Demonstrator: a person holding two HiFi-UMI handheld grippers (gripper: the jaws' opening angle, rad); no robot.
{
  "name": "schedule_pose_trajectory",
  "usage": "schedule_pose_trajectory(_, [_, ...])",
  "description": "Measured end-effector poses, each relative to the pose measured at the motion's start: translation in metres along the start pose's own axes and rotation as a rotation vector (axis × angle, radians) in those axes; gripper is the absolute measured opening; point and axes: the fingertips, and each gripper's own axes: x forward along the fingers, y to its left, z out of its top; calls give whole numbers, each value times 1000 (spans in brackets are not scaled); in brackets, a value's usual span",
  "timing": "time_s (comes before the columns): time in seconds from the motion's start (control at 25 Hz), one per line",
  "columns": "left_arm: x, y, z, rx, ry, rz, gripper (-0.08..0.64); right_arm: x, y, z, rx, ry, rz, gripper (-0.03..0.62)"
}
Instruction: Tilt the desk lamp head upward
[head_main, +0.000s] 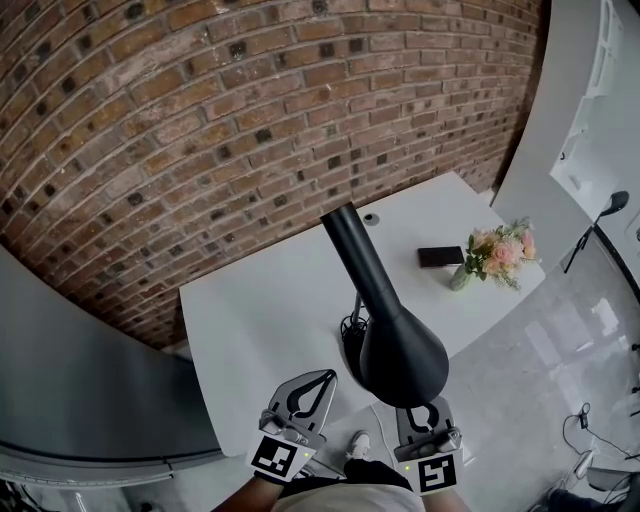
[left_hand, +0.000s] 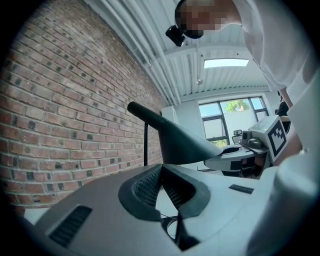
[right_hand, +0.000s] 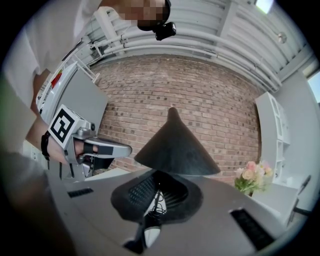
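A black desk lamp stands on the white table. Its cone head hangs low near the front edge, at the end of a long neck sloping down from the back. My left gripper is shut and empty, just left of the head and apart from it. In the left gripper view the lamp head lies beyond the fingertips. My right gripper sits right under the head's rim, partly hidden by it. It looks shut and empty, with the cone close above its tips.
A dark phone and a small vase of pink flowers sit on the table's right side. A coiled cable lies by the lamp base. A brick wall runs behind the table. The floor lies to the right.
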Motion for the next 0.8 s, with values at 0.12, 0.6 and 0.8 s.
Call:
schedule_pose_trajectory(0.12, [-2, -5, 1, 11, -2, -7, 8, -6, -1, 2, -6, -7, -5, 12])
schedule_pose_trajectory(0.6, [-8, -23, 14, 31, -26, -26, 8, -24, -1, 26, -19, -52, -23, 12])
schedule_pose_trajectory(0.8, [-17, -27, 20, 40, -41, -24, 8, -29, 0, 35, -38, -69, -38, 12])
